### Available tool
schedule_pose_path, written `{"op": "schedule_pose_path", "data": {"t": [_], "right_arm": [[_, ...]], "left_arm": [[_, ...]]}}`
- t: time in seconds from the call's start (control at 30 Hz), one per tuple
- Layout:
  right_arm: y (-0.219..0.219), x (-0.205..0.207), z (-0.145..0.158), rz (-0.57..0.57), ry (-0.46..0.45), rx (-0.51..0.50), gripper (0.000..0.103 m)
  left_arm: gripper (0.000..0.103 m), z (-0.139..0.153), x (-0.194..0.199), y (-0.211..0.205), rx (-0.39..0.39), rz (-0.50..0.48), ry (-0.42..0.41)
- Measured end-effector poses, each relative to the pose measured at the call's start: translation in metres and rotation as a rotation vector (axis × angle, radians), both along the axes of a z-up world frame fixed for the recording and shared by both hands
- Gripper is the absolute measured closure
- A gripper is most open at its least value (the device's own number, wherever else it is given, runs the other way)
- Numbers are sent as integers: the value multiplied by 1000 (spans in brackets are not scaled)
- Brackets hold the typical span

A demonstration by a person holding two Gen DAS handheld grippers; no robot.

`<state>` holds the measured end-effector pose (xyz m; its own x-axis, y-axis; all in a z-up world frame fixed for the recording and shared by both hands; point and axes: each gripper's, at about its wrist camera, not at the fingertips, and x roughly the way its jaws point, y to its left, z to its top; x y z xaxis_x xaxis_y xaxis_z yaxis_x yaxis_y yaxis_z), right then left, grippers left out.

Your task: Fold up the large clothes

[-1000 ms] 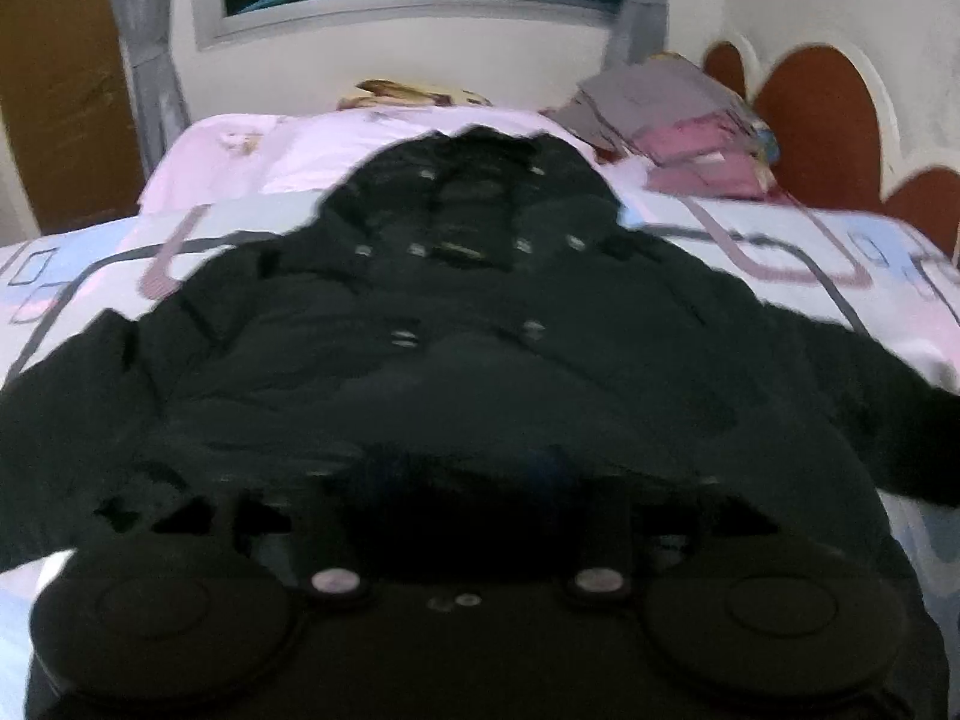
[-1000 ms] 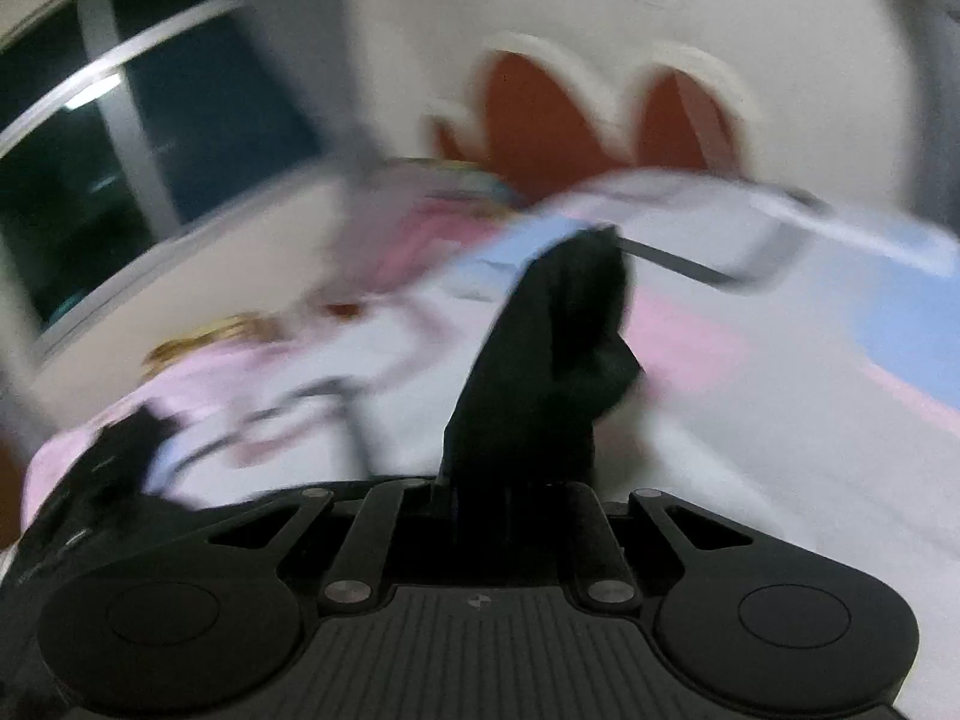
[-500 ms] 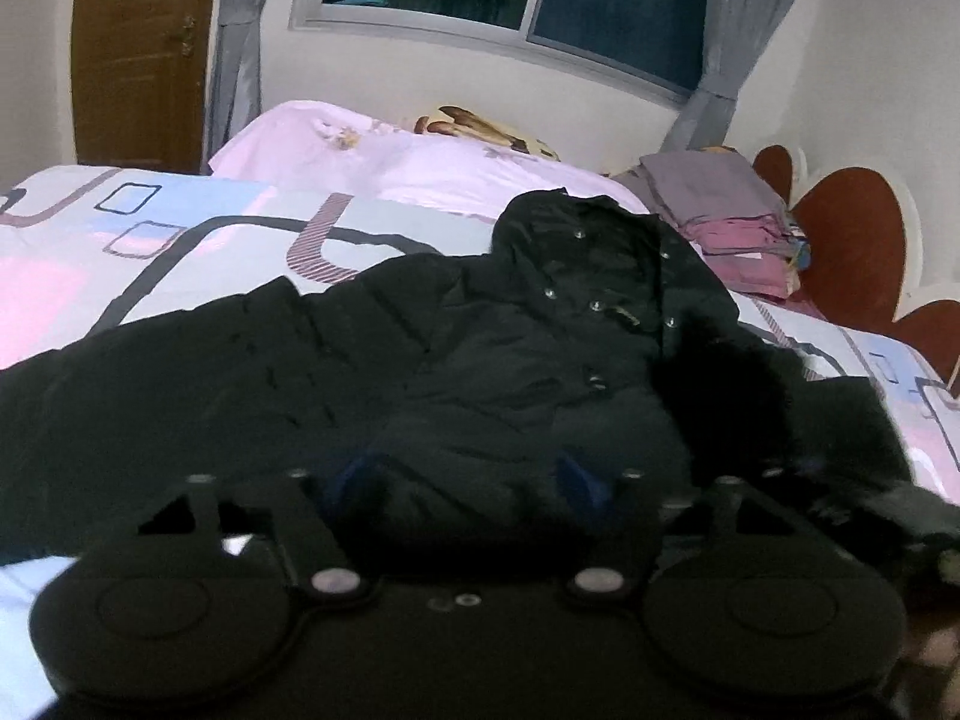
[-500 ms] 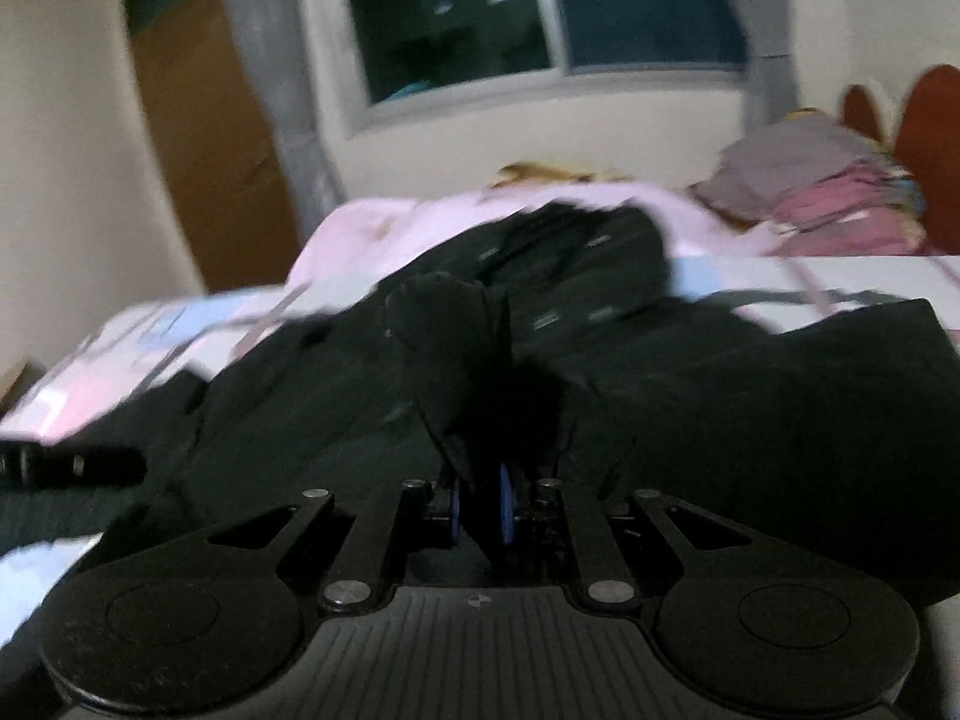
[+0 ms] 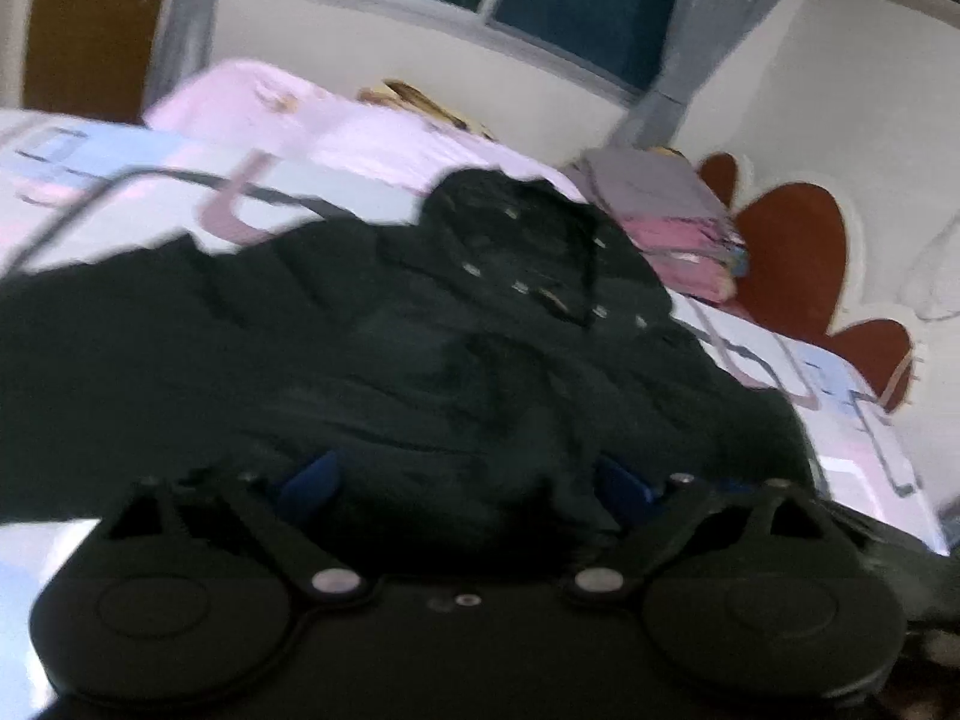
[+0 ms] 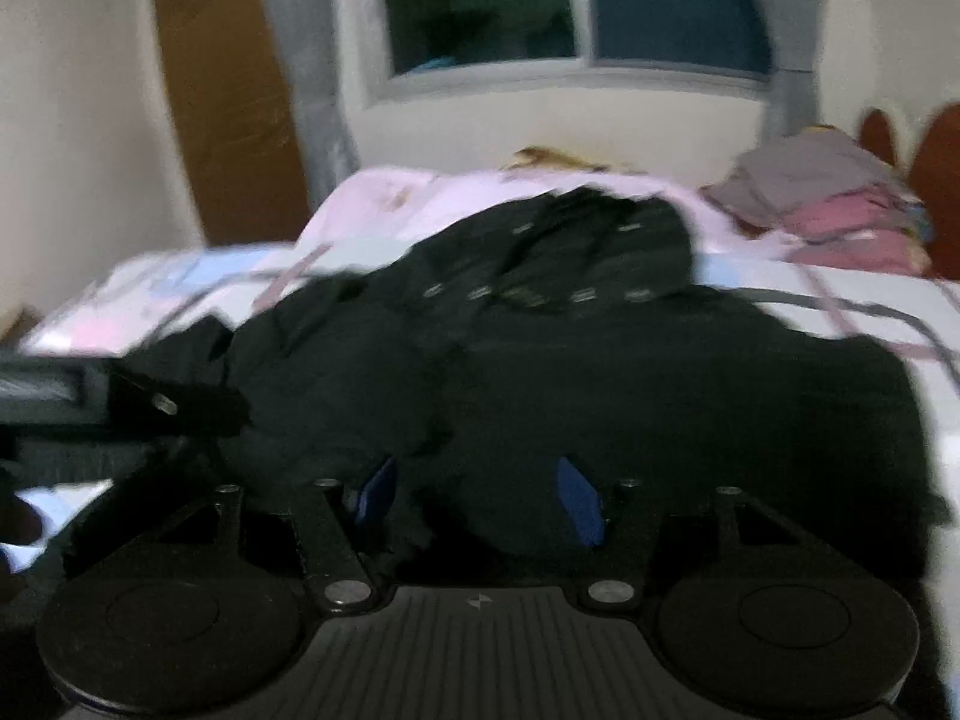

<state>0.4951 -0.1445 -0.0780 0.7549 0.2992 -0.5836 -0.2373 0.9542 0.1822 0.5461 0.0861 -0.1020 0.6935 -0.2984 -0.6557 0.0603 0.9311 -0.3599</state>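
Patterned bed point(image 5: 150, 180) under everything; black jacket point(image 5: 420, 330) spread across bed, hood toward window end. Beyond jacket's hood, stack of folded clothes point(image 5: 672, 210). At jacket's near hem, left gripper point(image 5: 474, 480) and right gripper point(image 6: 480, 498), both with 2 blue pads wide apart, holding nothing.

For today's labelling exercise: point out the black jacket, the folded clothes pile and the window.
black jacket point(image 5: 456, 360), left wrist view, its chest.
folded clothes pile point(image 6: 840, 204), right wrist view, pile's middle.
window point(image 6: 576, 0), right wrist view, central frame.
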Motion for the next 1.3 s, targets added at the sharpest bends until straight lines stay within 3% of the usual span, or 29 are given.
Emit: {"op": "schedule_pose_path", "data": {"t": [0.17,0.2,0.23,0.27,0.3,0.37,0.4,0.47,0.63,0.7,0.77,0.8,0.87,0.97,1.03,1.1,1.17,1.2,1.27,1.3], "right_arm": [[-84,-15,9,-229,24,32,47],[-102,-13,6,-280,40,55,54],[-112,-11,5,-311,51,70,71],[-122,-8,3,-341,57,85,81],[-128,-3,0,-349,62,95,83],[-130,7,-6,-339,74,93,84],[-129,16,-14,-352,109,55,85],[-133,25,-35,-367,196,31,85],[-137,26,-35,-364,172,4,84],[-147,11,-12,-375,72,38,84],[-147,14,7,-355,8,47,84],[-143,22,10,-329,-1,53,84],[-123,51,9,-259,6,54,84],[-84,90,-9,-138,33,39,84],[-69,108,-22,-83,55,6,84],[-87,114,-30,-164,53,-60,85],[-125,115,-36,-331,57,-135,85],[-142,118,-43,-378,79,-159,85],[-168,124,-55,-360,121,-65,81],[-170,124,-54,-346,121,-65,81]], "left_arm": [[29,-23,33,-21,-24,-69,86],[40,-27,38,-25,-8,-72,94],[47,-31,44,-28,13,-66,104],[57,-33,49,-30,23,-69,104],[72,-34,51,-30,25,-64,94],[89,-30,49,-27,18,-47,44],[91,-27,45,-25,32,-16,12],[92,-28,37,-19,56,25,0],[90,-40,29,-21,58,-34,38],[70,-26,23,-11,72,20,27],[58,-5,10,-2,164,117,-59],[57,3,9,-3,189,134,-91],[52,11,24,-23,188,61,-128],[38,-4,60,-68,201,-66,-95],[38,-22,76,-86,289,-91,-63],[38,-37,82,-80,341,-76,-22],[38,-45,86,-63,265,-62,39],[37,-46,87,-62,263,-63,45],[37,-48,86,-69,322,-83,36],[36,-48,87,-72,341,-82,30]]}}
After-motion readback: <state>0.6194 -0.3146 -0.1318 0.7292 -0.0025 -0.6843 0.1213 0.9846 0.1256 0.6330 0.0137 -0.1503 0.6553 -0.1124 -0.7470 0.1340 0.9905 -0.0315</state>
